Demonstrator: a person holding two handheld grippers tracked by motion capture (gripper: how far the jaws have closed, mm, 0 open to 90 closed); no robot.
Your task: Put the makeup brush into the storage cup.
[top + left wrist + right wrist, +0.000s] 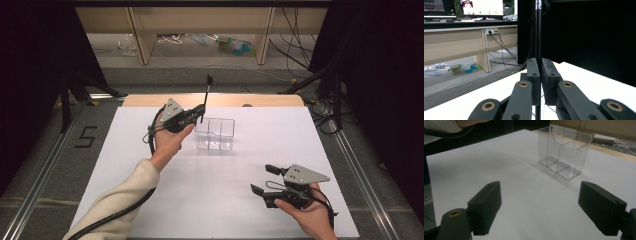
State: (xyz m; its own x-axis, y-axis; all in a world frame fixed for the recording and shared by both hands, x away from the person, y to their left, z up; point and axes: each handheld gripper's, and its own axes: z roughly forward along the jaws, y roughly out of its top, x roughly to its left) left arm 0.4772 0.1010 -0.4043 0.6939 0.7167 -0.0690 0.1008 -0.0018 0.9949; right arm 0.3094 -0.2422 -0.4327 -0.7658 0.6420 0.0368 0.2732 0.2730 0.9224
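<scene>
High view: the left gripper (199, 113) is clamped on a thin black rod (206, 97), held roughly upright with its flat end tab uppermost, at the near-left corner of the clear two-compartment holder (215, 134) standing on the white table (150, 200). The rod's long axis runs close to vertical, leaning slightly away from the person, and its lower end sits at the holder's left rim (whether it is inside the left compartment or just outside cannot be told). In the left gripper view the jaws stand nearly together with the rod (538, 32) pinched between them. The right gripper (265, 180) rests well apart at the table's near-right, jaws wide and empty; the right gripper view shows the holder (564, 151) ahead with both compartments unoccupied. The coming move likely requires lowering the rod straight down along its axis; the left hand is the nearer one.
</scene>
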